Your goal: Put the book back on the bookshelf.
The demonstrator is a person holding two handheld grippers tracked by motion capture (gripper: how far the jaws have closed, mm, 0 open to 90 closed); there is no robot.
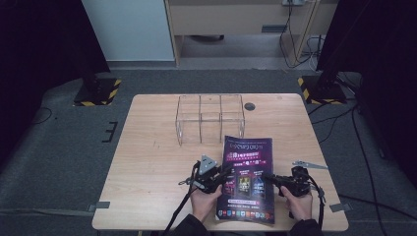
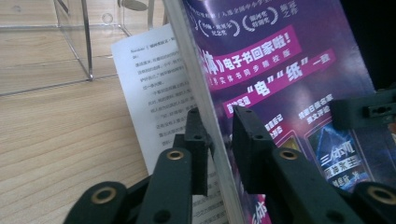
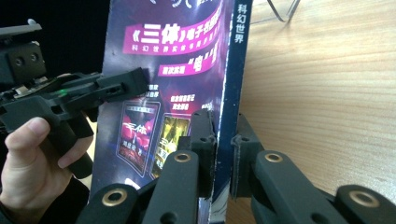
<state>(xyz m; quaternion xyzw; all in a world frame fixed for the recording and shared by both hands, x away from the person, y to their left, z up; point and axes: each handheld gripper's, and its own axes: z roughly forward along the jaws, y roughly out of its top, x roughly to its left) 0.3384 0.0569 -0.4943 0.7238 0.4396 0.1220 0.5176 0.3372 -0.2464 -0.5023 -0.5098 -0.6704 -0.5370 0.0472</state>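
Note:
A magazine (image 1: 247, 153) with a purple cover lies on the wooden table (image 1: 147, 147) near its front edge, between my two grippers. My left gripper (image 1: 227, 176) is at its left edge. In the left gripper view the magazine's (image 2: 280, 70) page edge runs between the left gripper's (image 2: 218, 114) jaws, a small gap shows beside the cover, and a white text page (image 2: 149, 84) hangs loose behind the left jaw. My right gripper (image 1: 268, 178) is at the right edge. In the right gripper view the right gripper's (image 3: 224, 116) pads press on the dark blue spine (image 3: 236, 84).
A clear acrylic organizer (image 1: 210, 118) with open compartments stands behind the magazine at the middle of the table. A round cable hole (image 1: 250, 106) is to its right. Two stands with striped bases (image 1: 97, 92) (image 1: 319, 88) sit on the floor beyond the table's far corners.

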